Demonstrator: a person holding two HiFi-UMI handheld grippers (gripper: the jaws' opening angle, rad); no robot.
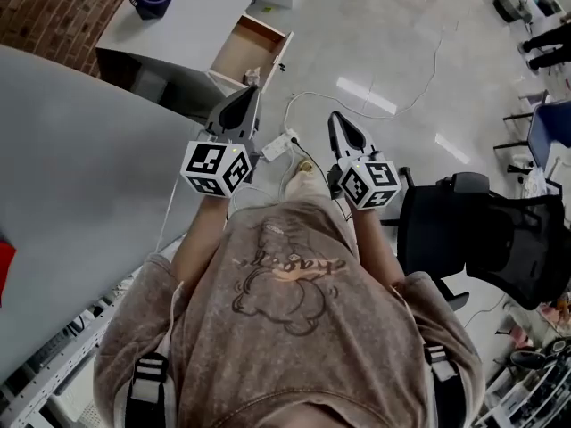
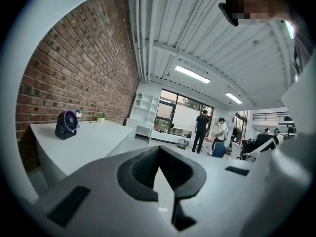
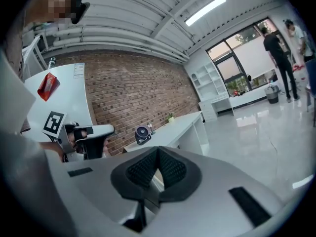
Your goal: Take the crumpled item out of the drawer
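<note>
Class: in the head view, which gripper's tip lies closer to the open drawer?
The left gripper: its tip almost meets the drawer; the right gripper points at floor further right.

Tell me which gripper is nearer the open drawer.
Left. The left gripper sits just below the drawer in the head view; the right gripper is farther off, to its lower right.

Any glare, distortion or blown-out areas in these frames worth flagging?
Head view: light streaks glare off the glossy floor. Left gripper view: fisheye bows the brick wall, corners black. Right gripper view: same bowing, bright window washed out.
</note>
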